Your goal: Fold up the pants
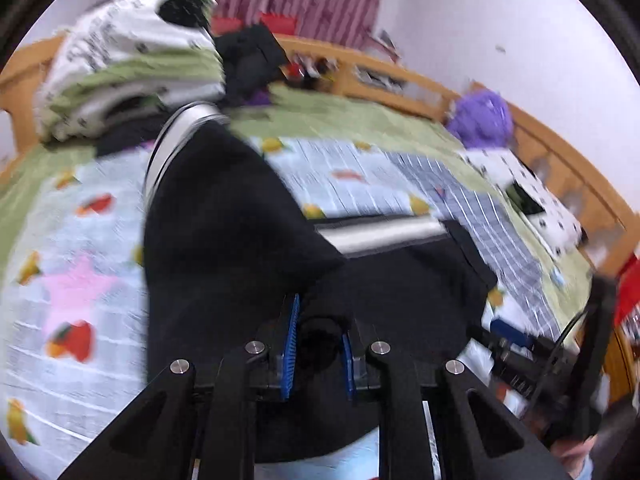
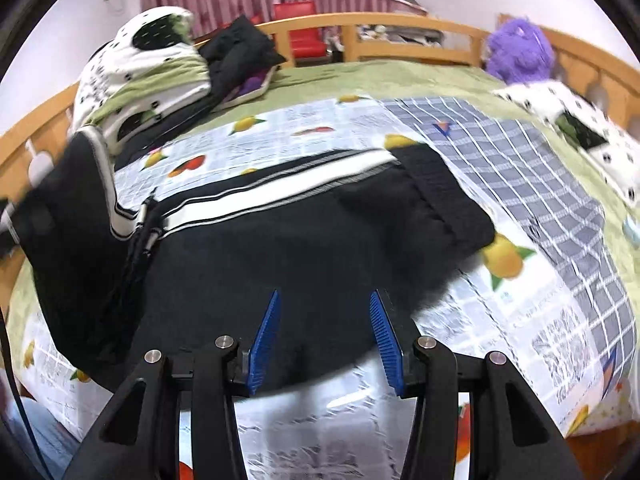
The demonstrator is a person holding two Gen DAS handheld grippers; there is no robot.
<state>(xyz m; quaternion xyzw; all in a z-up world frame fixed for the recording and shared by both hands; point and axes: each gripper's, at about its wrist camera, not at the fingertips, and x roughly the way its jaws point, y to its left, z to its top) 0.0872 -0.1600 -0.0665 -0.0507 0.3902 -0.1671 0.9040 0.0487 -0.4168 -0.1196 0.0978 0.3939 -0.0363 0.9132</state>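
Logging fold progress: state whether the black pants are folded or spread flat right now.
Partly folded: the pants have one end lifted and doubled over, pinched by the left gripper; the rest lies flat on the bed.

The pants (image 2: 280, 240) lie across the middle of the frame on a sheet (image 2: 500, 320) spread over the bed (image 2: 400, 76). A bedding pile (image 2: 144, 68) sits upper left, a plush toy (image 2: 518, 50) upper right, with the rail (image 2: 400, 26) behind.

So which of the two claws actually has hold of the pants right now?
The left claw: its blue pads are pinched on a bunch of the black pants, lifting that part. The right claw is spread open above the pants, gripping nothing.
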